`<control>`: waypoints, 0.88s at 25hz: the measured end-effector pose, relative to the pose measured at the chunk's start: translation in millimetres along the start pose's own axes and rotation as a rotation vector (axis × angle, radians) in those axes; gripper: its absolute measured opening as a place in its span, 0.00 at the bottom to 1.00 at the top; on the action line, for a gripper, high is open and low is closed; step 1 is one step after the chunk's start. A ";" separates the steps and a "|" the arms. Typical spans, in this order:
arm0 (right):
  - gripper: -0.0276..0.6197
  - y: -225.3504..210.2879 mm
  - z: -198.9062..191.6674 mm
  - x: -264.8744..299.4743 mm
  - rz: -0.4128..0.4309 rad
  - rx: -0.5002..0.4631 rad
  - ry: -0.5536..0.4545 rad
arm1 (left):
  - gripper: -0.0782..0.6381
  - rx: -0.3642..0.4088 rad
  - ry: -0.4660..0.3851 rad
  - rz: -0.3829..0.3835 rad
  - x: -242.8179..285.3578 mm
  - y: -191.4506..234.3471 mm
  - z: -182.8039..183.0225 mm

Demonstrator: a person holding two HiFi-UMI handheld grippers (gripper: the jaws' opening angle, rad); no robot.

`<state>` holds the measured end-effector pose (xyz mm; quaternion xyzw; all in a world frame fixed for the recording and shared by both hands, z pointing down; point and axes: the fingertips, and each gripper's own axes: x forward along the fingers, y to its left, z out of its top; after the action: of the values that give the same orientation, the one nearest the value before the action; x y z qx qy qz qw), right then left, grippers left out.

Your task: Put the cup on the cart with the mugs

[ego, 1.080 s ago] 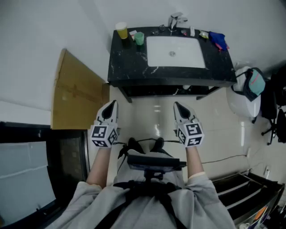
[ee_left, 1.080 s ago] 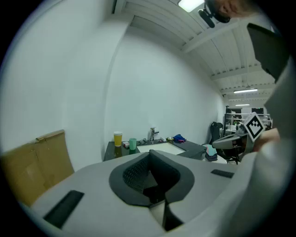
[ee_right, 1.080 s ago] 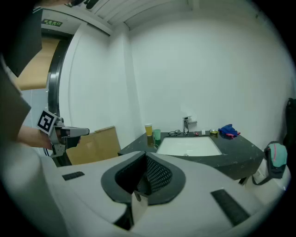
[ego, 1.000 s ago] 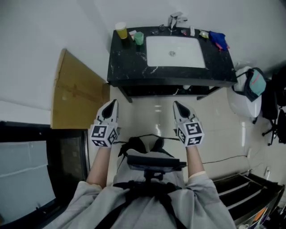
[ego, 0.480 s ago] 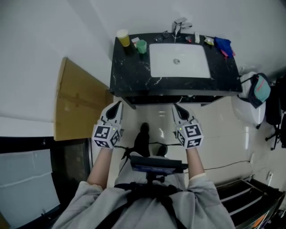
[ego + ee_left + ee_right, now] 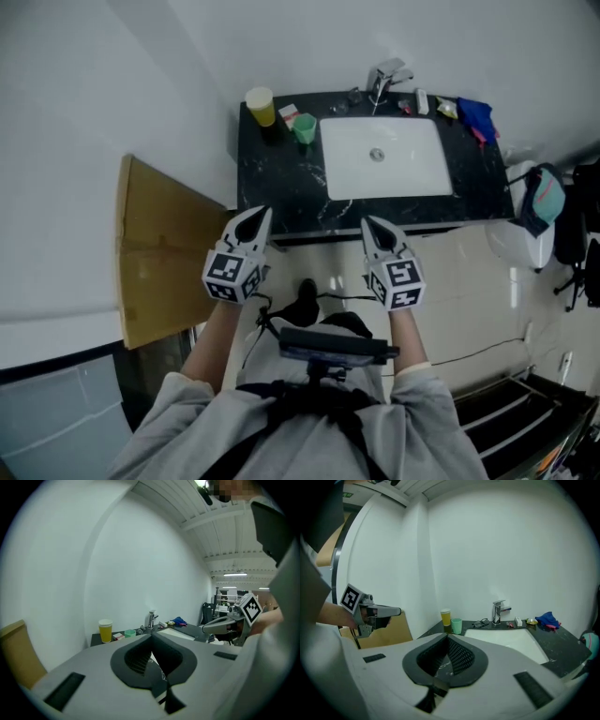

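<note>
A yellow cup point(image 6: 259, 105) and a smaller green cup point(image 6: 305, 127) stand at the back left corner of a black marble counter point(image 6: 281, 183), left of a white sink point(image 6: 384, 159). Both cups also show in the left gripper view, yellow cup point(image 6: 105, 630) and green cup point(image 6: 130, 633), and in the right gripper view, yellow cup point(image 6: 446, 617) and green cup point(image 6: 456, 625). My left gripper point(image 6: 262, 215) and right gripper point(image 6: 367, 223) hover side by side just before the counter's front edge. Both are shut and hold nothing. No cart or mugs are in view.
A faucet point(image 6: 386, 75), glasses point(image 6: 480, 622), small items and a blue cloth point(image 6: 476, 114) line the back of the counter. A cardboard sheet point(image 6: 159, 248) leans on the left wall. A white bin with a teal bag point(image 6: 539, 202) stands right, and a rack point(image 6: 511, 412) is at the lower right.
The person has stepped toward the counter, which now lies closer under the grippers. Both grippers stayed shut and empty; the left one rose and turned a little to the right.
</note>
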<state>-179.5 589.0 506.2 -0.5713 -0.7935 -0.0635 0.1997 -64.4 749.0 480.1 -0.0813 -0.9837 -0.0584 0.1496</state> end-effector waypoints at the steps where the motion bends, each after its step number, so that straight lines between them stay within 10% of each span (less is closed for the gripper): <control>1: 0.05 0.4 4.2 8.5 -0.007 -0.001 0.001 | 0.11 0.007 0.001 -0.014 7.7 6.1 2.9; 12: 0.05 -18.6 22.2 87.9 0.020 -0.022 0.050 | 0.12 -0.009 0.072 -0.032 99.7 44.7 -8.3; 22: 0.05 -62.1 25.5 155.3 0.049 -0.040 0.084 | 0.52 -0.040 0.133 0.049 210.3 73.4 -30.0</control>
<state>-285.1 713.2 551.4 -0.5914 -0.7688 -0.0982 0.2227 -240.9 846.8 579.1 -0.1042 -0.9679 -0.0796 0.2142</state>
